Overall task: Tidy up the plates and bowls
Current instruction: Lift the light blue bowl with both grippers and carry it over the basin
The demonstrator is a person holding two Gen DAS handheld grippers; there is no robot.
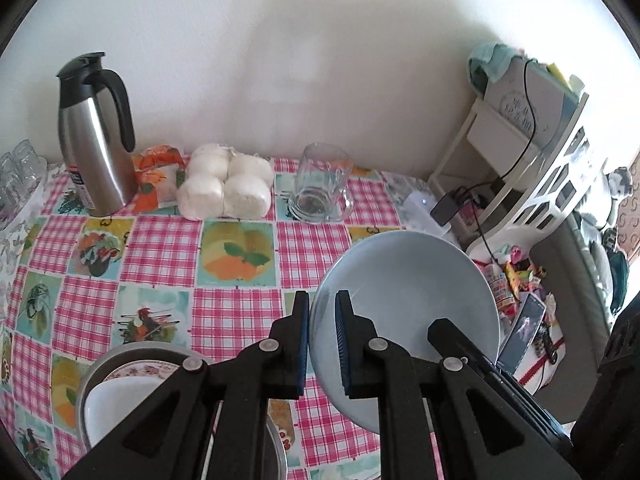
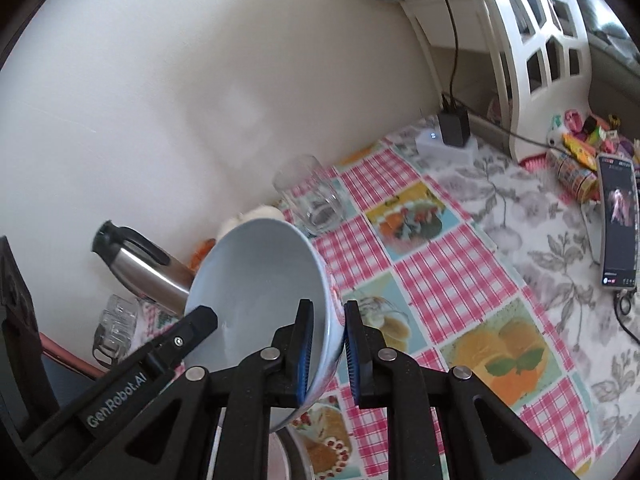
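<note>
Both of my grippers are holding one pale blue bowl [image 1: 404,312] up above the table.

From my left wrist, my left gripper [image 1: 322,340] is pinching the bowl's left rim, with its blue pads pressing on both sides. My right gripper [image 1: 460,344] is poking in on the bowl's right side. Near and to the left, a metal pot [image 1: 86,392] is holding a flowery plate [image 1: 138,369] and a white dish [image 1: 116,408]. Far off, a silver jug [image 1: 94,136], white buns [image 1: 226,186] and a glass mug [image 1: 320,184] are sitting on the checked tablecloth [image 1: 236,248].

From my right wrist, my right gripper [image 2: 326,350] is squeezing the bowl's [image 2: 256,280] right rim. My left gripper [image 2: 196,328] is reaching in from the left. A phone [image 2: 618,220] is glowing far right.
</note>
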